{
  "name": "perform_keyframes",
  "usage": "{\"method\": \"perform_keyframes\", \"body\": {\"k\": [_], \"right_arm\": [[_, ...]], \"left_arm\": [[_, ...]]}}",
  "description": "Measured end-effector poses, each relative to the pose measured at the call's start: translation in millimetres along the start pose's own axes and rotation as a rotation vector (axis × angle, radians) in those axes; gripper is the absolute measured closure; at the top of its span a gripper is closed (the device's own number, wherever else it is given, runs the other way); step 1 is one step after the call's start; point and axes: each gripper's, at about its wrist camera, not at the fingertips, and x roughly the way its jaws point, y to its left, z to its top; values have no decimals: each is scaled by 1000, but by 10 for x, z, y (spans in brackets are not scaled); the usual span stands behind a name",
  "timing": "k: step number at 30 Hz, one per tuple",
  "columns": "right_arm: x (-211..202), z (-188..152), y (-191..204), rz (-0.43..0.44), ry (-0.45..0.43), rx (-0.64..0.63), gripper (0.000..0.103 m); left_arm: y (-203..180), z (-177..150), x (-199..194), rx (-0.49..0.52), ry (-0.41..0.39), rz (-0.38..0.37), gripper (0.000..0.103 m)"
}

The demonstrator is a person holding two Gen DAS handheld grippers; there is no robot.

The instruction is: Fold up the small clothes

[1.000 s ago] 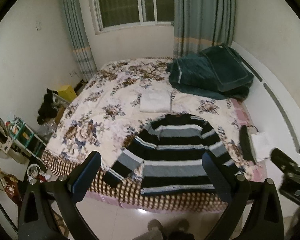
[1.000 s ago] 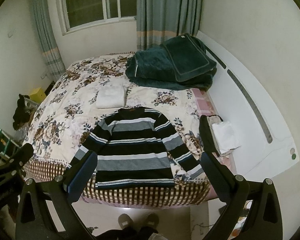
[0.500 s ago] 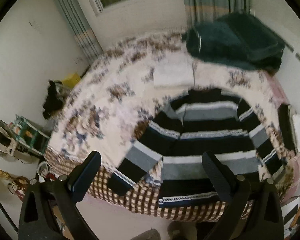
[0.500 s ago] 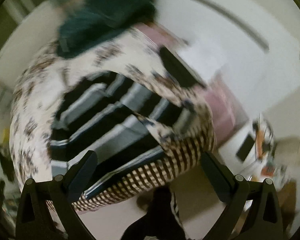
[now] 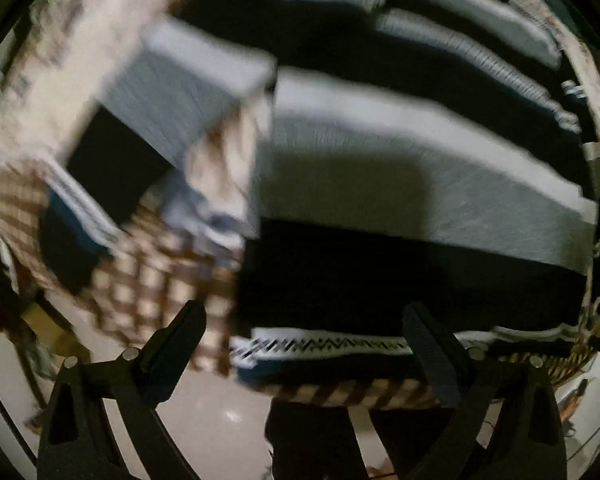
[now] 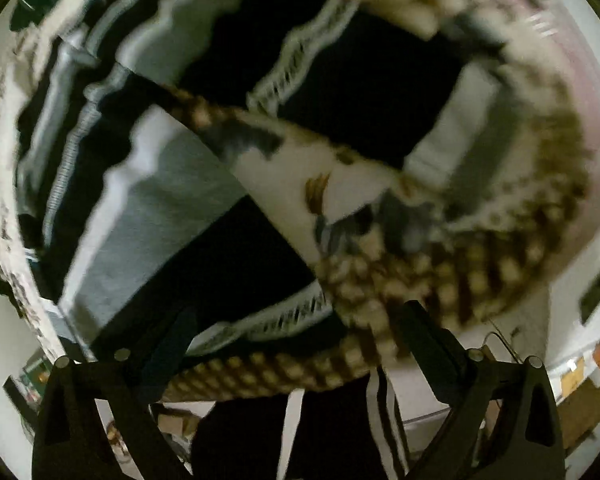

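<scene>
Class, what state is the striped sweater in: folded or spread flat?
Spread flat: the striped sweater lies open, sleeve out sideways, hem unfolded.

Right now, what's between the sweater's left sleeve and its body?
Left wrist view: a wedge of bare floral bedspread separates the sleeve from the sweater body.

One striped sweater (image 5: 400, 184) with two sleeves showing, one floral bedspread (image 5: 60, 92) with checked border, two grippers, left gripper (image 5: 304, 344) and right gripper (image 6: 300, 336), each with two fingers
</scene>
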Motion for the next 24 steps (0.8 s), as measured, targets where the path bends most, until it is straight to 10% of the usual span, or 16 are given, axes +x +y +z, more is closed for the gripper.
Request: {"method": "perform_keyframes", "body": {"k": [3,6,8,15,18,20,24], "right_arm": [[360,39,49,53,54,-6,14],[531,-80,208,63,89,-48,54],[541,-202,289,38,79,-79,93],[487,-612,274,-51,54,-74,101],[419,-462,295,67,76,4,86],[198,-383,130,148,1,99,58],[-285,-281,-501,150,-226,337,50]], "left_arm": [[30,-56,372,-12,39,-18,47],[47,-160,302,-12,-24,-5,85],[94,-247,180,-20,-46,-35,93],[100,-428,-101,46,-22,-27,89],[98,-307,-306,31,-8,-16,87],[119,-196,-456,-2,-32,13,71],[129,-16,-755,-75,-109,23,23]]}}
